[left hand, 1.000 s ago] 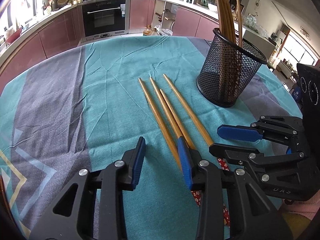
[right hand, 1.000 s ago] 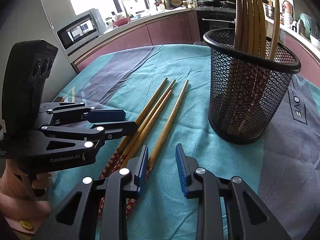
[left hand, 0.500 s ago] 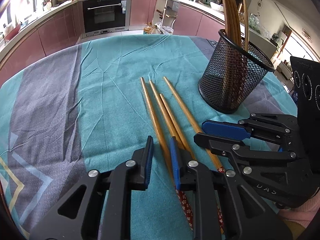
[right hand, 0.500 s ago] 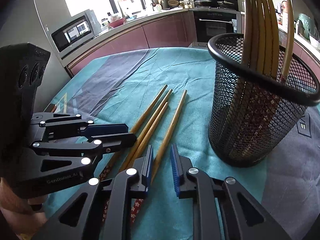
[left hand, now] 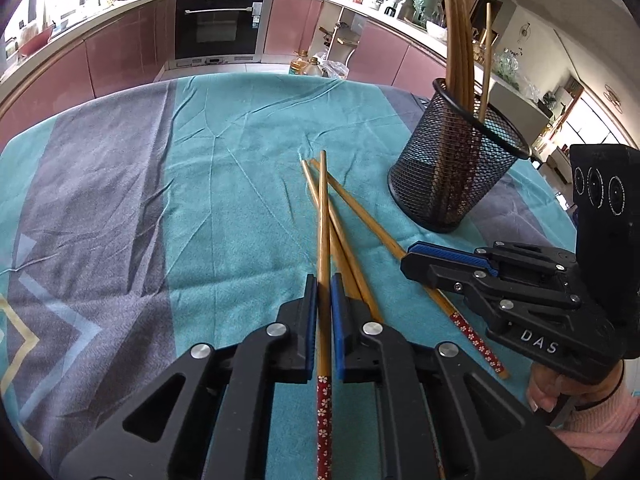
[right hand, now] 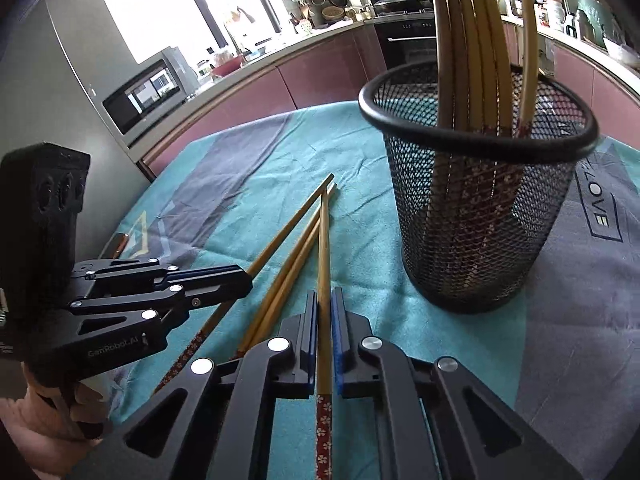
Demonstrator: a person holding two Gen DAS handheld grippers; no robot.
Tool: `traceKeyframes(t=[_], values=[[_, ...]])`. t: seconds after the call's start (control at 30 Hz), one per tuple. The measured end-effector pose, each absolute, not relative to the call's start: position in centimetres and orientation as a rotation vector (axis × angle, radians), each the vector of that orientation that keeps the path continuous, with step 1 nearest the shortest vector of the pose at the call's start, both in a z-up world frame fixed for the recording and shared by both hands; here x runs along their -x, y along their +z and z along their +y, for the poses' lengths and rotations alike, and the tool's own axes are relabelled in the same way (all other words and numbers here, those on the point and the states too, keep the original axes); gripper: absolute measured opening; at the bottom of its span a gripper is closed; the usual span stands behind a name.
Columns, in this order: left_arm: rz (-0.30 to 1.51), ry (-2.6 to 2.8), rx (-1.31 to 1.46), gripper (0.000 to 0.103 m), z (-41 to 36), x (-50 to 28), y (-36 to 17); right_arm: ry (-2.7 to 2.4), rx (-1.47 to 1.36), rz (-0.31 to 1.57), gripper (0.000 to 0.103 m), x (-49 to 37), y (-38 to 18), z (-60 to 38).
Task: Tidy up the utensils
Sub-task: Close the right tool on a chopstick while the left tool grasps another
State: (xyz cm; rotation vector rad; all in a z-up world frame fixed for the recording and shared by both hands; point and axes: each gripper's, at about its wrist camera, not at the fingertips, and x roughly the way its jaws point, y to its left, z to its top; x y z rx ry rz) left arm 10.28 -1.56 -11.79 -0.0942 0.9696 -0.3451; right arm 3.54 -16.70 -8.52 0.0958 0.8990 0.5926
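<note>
My left gripper [left hand: 324,280] is shut on a wooden chopstick [left hand: 323,216] with a red flowered end, lifted and crossing the others. My right gripper [right hand: 325,296] is shut on another chopstick [right hand: 324,248]. Two more chopsticks [left hand: 348,252] lie on the teal cloth between the grippers; they also show in the right wrist view [right hand: 288,264]. A black mesh holder [left hand: 452,172] with several chopsticks standing in it is to the right in the left wrist view and close ahead in the right wrist view [right hand: 476,216]. The right gripper [left hand: 416,258] shows in the left view, the left gripper [right hand: 240,280] in the right view.
The round table has a teal and grey cloth [left hand: 160,184]. Kitchen counters and an oven [left hand: 218,24] lie beyond the far edge. A microwave [right hand: 148,96] stands at the left in the right wrist view.
Both grippers have closed, each on a chopstick, and lifted them slightly. The left-held chopstick has swung across the ones on the cloth. The holder looks closer in the right view.
</note>
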Motion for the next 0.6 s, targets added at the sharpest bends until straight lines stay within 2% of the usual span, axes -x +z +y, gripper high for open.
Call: traceKeyframes(t=[0.4, 0.6], values=[[1.006, -0.387, 0.075, 0.008, -1.8, -9.4, -12.3, 0.658, -0.05, 0.936, 0.006, -2.7, -8.7, -15.6], [1.021, -0.405, 0.048, 0.012, -2.1, -10.2, -12.7, 0.653, -0.008, 0.948, 0.008, -3.2, -9.0, -14.6]])
